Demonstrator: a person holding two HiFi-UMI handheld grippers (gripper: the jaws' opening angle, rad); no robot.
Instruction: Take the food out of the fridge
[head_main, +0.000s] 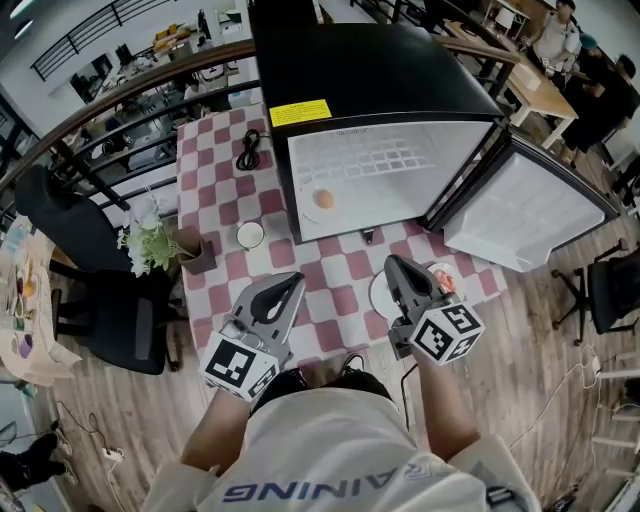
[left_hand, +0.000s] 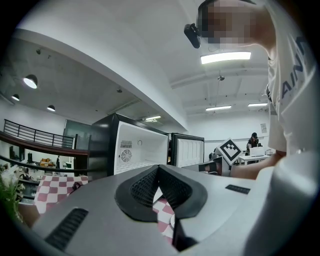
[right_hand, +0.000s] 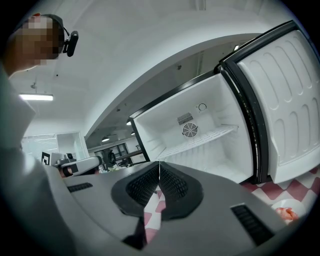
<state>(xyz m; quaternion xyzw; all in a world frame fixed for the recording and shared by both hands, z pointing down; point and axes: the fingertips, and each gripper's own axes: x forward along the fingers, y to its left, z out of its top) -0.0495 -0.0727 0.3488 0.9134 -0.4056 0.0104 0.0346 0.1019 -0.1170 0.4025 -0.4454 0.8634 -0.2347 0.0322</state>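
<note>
Fridge (head_main: 380, 80) top centre, door open; round orange food item (head_main: 323, 199) inside, compartment lower left. Plate (head_main: 376, 295) right of centre holds pink food (head_main: 445, 281). Left gripper (head_main: 297, 277), right gripper (head_main: 391, 262): both clenched, empty.

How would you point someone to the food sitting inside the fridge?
Find the black fridge standing open on the checkered table. On its white floor, near the left wall, lies a small round orange-brown item, the only loose thing inside.

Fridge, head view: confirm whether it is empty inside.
No, one small round brownish item lies on the floor of the open fridge, near its left wall.
</note>
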